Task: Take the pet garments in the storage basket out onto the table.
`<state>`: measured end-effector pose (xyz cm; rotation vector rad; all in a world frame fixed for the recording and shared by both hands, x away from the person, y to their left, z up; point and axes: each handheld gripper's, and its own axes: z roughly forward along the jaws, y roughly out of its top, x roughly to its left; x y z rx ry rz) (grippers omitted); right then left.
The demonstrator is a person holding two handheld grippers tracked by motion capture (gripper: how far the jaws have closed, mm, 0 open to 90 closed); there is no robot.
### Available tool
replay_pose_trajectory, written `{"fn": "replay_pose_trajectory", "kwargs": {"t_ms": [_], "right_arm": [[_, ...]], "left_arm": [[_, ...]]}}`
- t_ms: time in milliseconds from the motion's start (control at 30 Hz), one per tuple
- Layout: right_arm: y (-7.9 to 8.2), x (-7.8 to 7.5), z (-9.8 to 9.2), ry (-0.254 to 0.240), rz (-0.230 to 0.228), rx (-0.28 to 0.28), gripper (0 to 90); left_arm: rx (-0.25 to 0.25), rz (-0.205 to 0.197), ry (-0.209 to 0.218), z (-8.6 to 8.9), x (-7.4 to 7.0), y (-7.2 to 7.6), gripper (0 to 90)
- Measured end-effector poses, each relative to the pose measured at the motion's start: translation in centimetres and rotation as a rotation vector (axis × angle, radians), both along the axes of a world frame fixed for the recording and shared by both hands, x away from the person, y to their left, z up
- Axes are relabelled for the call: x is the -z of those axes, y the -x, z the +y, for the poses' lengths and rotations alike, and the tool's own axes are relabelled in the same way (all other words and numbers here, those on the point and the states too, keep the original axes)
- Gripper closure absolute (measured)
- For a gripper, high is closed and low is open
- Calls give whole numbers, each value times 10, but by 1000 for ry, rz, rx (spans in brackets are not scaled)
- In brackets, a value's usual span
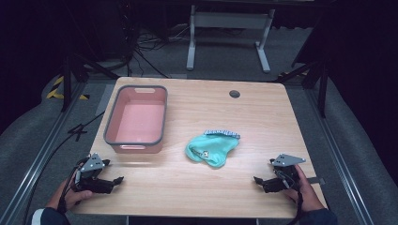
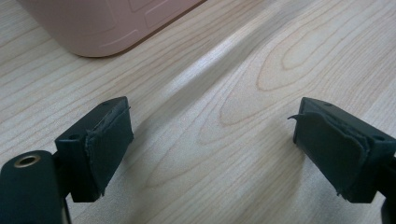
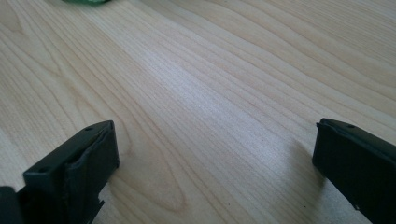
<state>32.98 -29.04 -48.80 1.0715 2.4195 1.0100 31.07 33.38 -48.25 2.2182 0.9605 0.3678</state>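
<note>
A teal sock with a striped cuff lies crumpled near the middle of the wooden table. A pink bin with a grey rim stands empty at the left. My left gripper rests near the front left corner, open, nothing between its jaws; in the left gripper view the bin's wall is just ahead. My right gripper sits near the front right, open and empty; in the right gripper view a sliver of the sock shows at the top edge.
A dark round grommet sits in the tabletop at the back. Beyond the table stand a white desk frame and cables on grey carpet. Bare wood lies between the two grippers along the front edge.
</note>
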Motion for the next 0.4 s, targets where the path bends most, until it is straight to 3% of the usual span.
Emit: {"fn": "replay_pose_trajectory", "kwargs": {"t_ms": [133, 400], "right_arm": [[0, 0, 0, 0, 0, 0, 6], [0, 0, 0, 0, 1, 0, 5]], "left_arm": [[11, 3, -16, 0, -1, -2, 105], [-8, 6, -10, -2, 0, -2, 80]]}}
